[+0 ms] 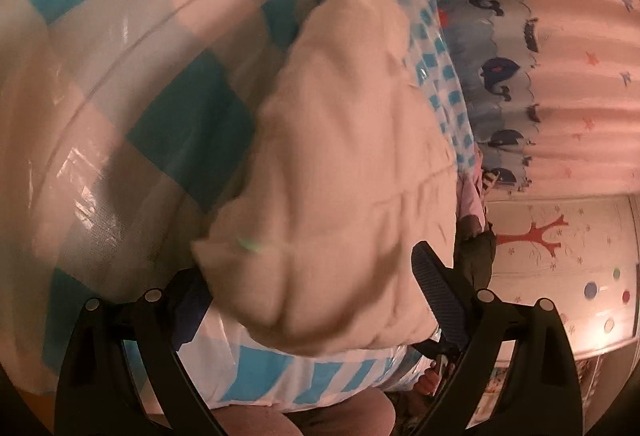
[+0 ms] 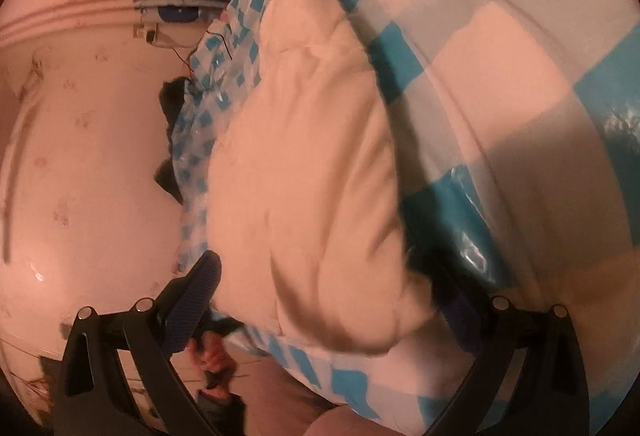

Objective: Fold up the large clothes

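A thick cream garment (image 1: 344, 156) lies bunched on a table under a blue-and-white checked cloth (image 1: 172, 124) with clear plastic over it. Both views are tilted sideways and blurred. My left gripper (image 1: 316, 296) stands open, its fingers (image 1: 438, 300) wide apart on either side of the garment's near end; the cloth partly hides the left finger. In the right wrist view the same garment (image 2: 304, 164) fills the middle. My right gripper (image 2: 328, 310) is open too, straddling the garment's near corner, with its right finger half hidden behind the fabric.
The checked table cover (image 2: 500, 84) hangs over the table edge. A curtain with dark blue whale shapes (image 1: 500, 72) and a wall with a red tree decal (image 1: 544, 232) lie beyond. A hand (image 2: 212, 354) on the other gripper's handle shows below the edge.
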A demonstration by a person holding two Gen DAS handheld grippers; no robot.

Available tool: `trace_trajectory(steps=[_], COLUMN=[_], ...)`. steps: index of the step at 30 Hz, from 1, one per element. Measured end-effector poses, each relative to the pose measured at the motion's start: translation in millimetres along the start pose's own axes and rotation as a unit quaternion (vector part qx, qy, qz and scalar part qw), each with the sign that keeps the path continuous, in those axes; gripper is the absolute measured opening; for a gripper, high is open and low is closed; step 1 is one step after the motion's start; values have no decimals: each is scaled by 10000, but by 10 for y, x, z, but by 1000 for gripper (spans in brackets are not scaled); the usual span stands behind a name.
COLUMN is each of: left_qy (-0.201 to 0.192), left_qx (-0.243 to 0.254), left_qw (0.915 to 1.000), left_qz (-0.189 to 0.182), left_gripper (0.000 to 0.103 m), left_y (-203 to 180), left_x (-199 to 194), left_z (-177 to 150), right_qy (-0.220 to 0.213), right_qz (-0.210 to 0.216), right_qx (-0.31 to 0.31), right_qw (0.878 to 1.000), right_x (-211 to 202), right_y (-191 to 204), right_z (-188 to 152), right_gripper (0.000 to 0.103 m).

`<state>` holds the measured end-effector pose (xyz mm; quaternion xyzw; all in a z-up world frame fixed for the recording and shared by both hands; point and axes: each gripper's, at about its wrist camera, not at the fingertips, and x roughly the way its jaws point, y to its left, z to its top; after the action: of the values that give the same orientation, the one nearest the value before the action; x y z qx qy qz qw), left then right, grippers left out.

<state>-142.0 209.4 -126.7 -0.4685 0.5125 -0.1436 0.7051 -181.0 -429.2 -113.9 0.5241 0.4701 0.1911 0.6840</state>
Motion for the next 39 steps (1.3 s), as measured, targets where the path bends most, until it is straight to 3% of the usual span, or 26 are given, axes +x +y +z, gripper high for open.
trace_trajectory(steps=[2,3,4,5,6,10,13,20,24,25,26,27,30,33,39], left_qy=[-169,-201,-146,-35,55,-29,-29,-136,-229,-243,-243,-244,-298,-379,-584], left_qx=[121,269,373,404,286,67,221,316,390,390,387,341,433,635,1086], left_qw=[9996,9993,9992,9991,9994,10000,9997,9991,9983,9981,9978,9981,9974,9952,9872], left_qz=[-192,-160,-41,115,172,-40,141,264,379,420,472,456,498,640,1013], left_gripper=[89,89,89,89,89,89,89,89,87,82,73,66,48,37,32], left_y=[-83,-131,-142,-136,-87,0,-16,-43,-71,-82,-80,-68,-116,-206,-392], left_x=[-96,-113,-83,-21,33,44,113,128,142,153,151,142,103,71,14], left_z=[-32,-36,-21,11,47,102,86,71,41,54,55,60,29,-5,-73], right_qy=[-63,-101,-70,77,151,25,313,687,647,616,578,511,429,337,151], right_qz=[844,1049,819,258,97,906,570,215,197,155,73,-97,10,32,31], right_qx=[-198,-458,-605,-499,-291,-243,-227,-516,-590,-599,-598,-536,-604,-676,-761], right_qw=[9962,9934,9948,9984,9994,9956,9976,9961,9960,9962,9965,9972,9973,9971,9970], right_x=[-40,-68,-43,47,107,114,296,453,368,351,340,360,321,308,287], right_y=[89,163,181,113,34,36,-30,30,85,85,78,44,38,109,242], right_z=[-20,-34,-26,32,80,166,235,204,207,205,214,217,174,178,161], right_gripper=[97,97,97,97,97,97,97,96,96,88,52,39,35,33,32])
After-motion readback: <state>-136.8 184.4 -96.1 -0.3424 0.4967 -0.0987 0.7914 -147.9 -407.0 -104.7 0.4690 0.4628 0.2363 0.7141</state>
